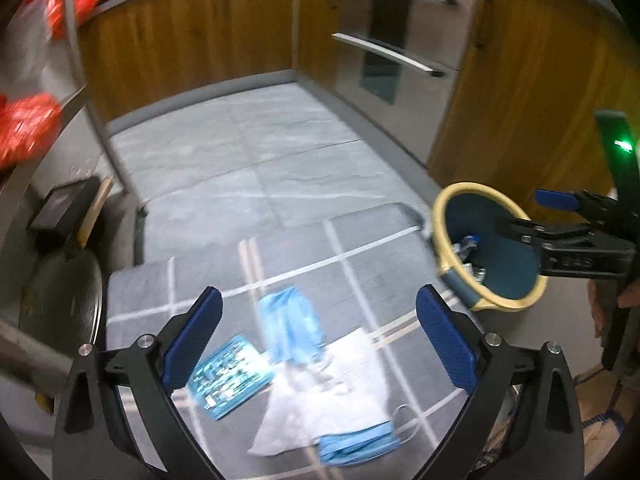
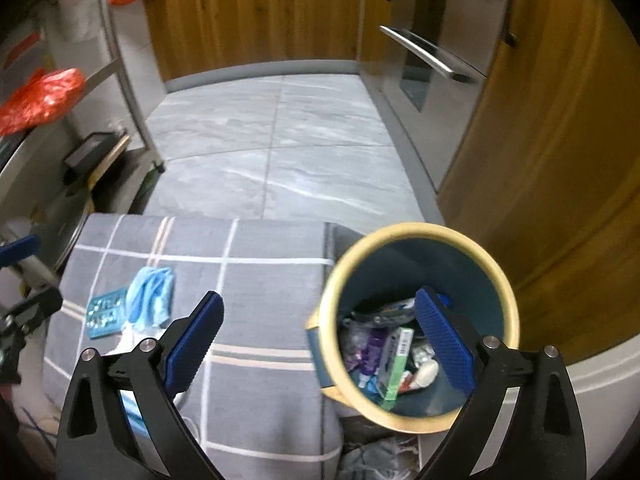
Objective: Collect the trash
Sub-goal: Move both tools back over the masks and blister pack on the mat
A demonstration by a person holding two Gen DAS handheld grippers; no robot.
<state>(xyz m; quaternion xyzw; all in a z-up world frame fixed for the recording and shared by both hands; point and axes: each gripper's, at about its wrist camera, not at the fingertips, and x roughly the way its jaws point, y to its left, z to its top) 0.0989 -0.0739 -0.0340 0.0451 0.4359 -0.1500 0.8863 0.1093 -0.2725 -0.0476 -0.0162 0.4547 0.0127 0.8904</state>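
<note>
A round bin beside a grey checked cushion already holds wrappers and packets. Face masks, a blister pack and a white tissue remain on the cushion, while the left gripper and right gripper hover wide open, holding nothing.

Bin mouth open, seemingly unobstructed.

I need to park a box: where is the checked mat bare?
The checked mat is bare along its far edge and between the litter and the bin. Crowded: blue cloth, blister pack, white paper, face mask.
</note>
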